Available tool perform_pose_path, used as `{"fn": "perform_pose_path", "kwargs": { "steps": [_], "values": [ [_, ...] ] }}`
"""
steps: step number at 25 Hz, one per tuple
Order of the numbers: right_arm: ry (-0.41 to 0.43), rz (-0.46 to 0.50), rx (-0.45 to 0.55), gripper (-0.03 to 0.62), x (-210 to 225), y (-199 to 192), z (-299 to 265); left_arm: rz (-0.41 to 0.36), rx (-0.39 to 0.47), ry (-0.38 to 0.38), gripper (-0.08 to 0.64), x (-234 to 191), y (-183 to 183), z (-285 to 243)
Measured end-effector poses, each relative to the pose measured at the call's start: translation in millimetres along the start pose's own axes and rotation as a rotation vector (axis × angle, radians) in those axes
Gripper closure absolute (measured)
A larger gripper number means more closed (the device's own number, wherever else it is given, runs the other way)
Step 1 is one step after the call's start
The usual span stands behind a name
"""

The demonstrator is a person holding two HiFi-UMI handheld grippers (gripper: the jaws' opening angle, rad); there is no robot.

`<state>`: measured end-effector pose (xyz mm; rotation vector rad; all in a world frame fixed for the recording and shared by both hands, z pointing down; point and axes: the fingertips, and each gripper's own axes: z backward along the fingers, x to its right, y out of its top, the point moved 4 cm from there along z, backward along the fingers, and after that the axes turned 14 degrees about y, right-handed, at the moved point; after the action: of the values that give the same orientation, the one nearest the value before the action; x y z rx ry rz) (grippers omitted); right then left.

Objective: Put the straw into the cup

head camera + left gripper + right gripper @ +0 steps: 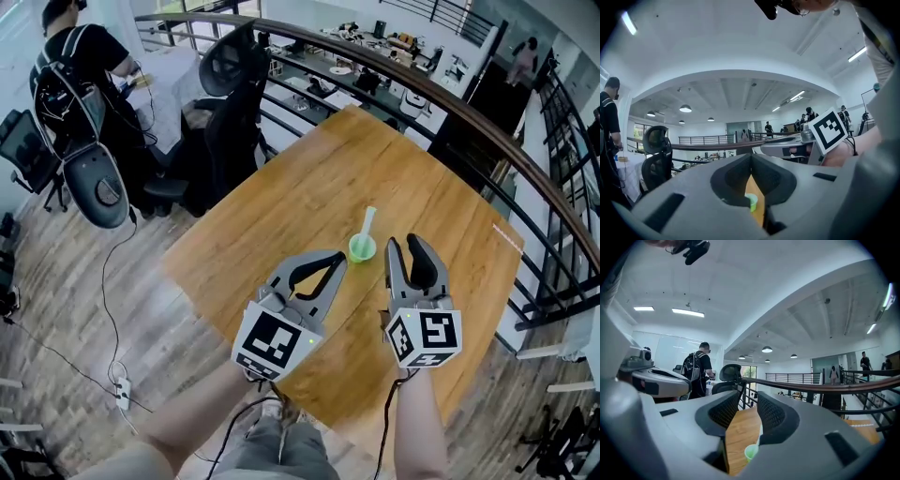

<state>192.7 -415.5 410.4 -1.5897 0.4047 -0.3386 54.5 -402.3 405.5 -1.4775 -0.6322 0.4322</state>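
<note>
A small green cup [362, 248] stands on the wooden table [300, 187] with a pale straw [367, 223] leaning out of it toward the far side. Both grippers hang above the near part of the table, clear of the cup. My left gripper [337, 260] is just left of the cup, its tips together with nothing between them. My right gripper [404, 244] is just right of it, jaws apart and empty. The left gripper view shows the cup [752, 202] low, below the closed tips [751, 161]. In the right gripper view the cup [751, 452] sits below the gap [749, 397].
A curved dark railing [450, 103] runs behind and to the right of the table. Black office chairs [225, 112] stand to the left, and a person with a backpack [75, 56] stands at the far left. A cable and power strip [120, 389] lie on the floor.
</note>
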Motion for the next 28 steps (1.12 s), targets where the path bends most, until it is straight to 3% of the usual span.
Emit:
{"fn": "perform_pose_path", "kwargs": {
  "steps": [4,8,15,22,28],
  "values": [
    [0.016,0.022,0.038,0.476,-27.2,39.1,32.2,-0.027,0.041,-0.008,0.546,1.4,37.6,26.8],
    [0.023,0.057,0.086,0.505,-55.6,72.4,61.6,-0.004,0.091,0.003,0.546,-2.1,74.1,55.3],
    [0.057,0.112,0.14,0.528,-98.1,115.4,104.7,0.003,0.12,0.002,0.546,6.3,111.1,98.4],
    [0.081,0.104,0.161,0.537,-135.3,129.8,131.5,0.023,0.135,0.024,0.546,9.1,130.9,134.0],
    [0.135,0.112,0.109,0.552,-162.8,129.8,160.5,-0.022,0.135,0.014,0.546,27.6,134.6,166.2]
  ]
}}
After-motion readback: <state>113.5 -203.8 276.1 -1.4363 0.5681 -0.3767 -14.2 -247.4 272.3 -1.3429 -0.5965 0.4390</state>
